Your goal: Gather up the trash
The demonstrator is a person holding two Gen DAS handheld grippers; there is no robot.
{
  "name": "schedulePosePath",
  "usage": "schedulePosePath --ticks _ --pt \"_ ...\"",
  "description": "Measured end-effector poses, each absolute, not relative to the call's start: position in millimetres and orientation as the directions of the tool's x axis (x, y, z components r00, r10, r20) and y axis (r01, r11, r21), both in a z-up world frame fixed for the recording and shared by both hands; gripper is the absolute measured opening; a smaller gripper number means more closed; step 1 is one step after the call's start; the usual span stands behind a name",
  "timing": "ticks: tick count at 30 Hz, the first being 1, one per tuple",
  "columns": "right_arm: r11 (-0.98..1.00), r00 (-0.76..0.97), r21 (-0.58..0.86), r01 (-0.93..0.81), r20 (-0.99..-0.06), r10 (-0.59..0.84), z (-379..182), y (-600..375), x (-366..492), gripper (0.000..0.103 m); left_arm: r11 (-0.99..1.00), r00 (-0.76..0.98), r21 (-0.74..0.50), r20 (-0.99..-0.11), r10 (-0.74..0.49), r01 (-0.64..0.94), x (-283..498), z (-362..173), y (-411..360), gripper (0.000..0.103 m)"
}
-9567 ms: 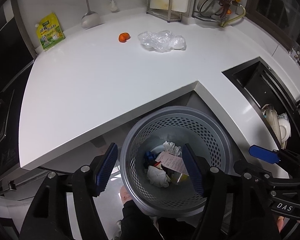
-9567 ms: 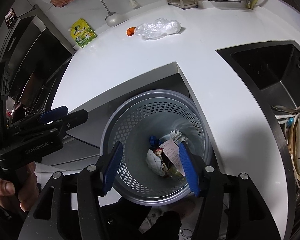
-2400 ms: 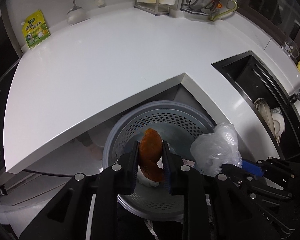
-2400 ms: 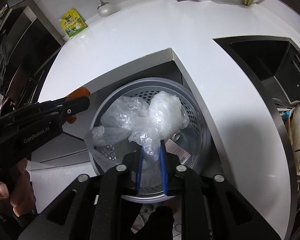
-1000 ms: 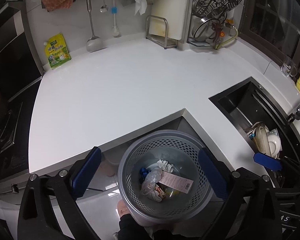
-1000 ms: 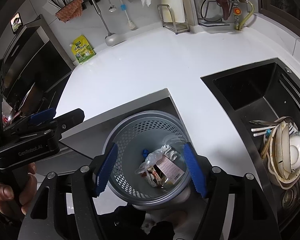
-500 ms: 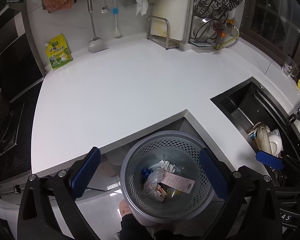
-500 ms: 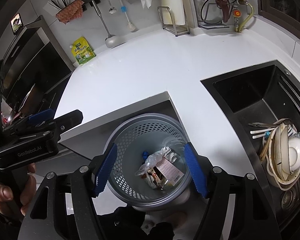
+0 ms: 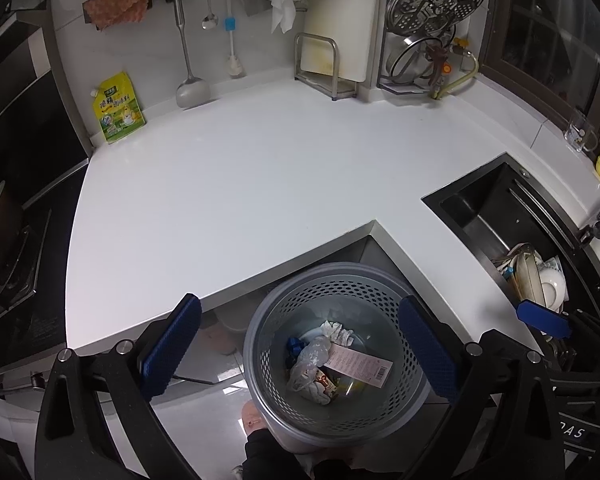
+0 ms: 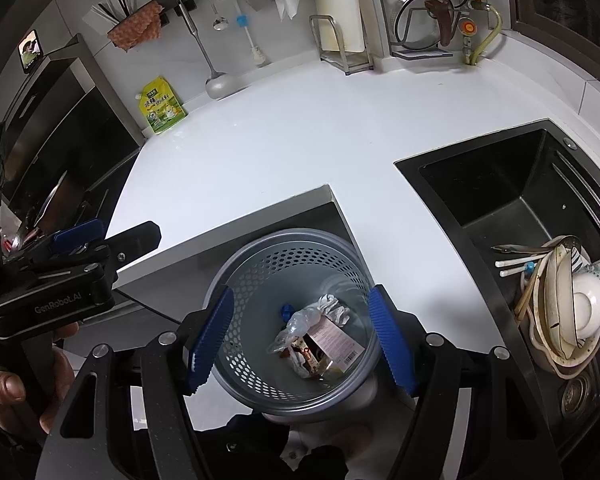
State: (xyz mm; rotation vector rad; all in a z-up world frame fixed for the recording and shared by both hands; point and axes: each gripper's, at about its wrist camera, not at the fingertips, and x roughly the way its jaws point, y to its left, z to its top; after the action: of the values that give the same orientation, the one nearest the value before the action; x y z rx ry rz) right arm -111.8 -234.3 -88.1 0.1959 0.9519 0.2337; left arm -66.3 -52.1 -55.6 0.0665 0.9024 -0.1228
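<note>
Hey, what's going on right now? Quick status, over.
Both claws open, empty, above bin. Trash inside bin. Nothing in the way.

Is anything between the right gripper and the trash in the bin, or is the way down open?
Nothing visible blocks it. The right gripper hangs open over the bin, whose mouth has no lid or cover. The trash lies at the bottom in plain view; only the perforated wall surrounds it.

One bin [image 9: 256, 344], one sink [image 9: 480, 216], one yellow pouch [image 9: 118, 108], two claws.
</note>
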Motion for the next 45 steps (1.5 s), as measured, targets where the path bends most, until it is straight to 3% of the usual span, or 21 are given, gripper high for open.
schedulePosePath --ticks 45 --pt "0.958 0.563 0.265 -0.114 -0.777 0.282 -85.2 -234.6 -111.5 0.067 0.990 0.597 0.001 -0.798 -0.083 0.139 -65.0 -57.6 -52.9 0.097"
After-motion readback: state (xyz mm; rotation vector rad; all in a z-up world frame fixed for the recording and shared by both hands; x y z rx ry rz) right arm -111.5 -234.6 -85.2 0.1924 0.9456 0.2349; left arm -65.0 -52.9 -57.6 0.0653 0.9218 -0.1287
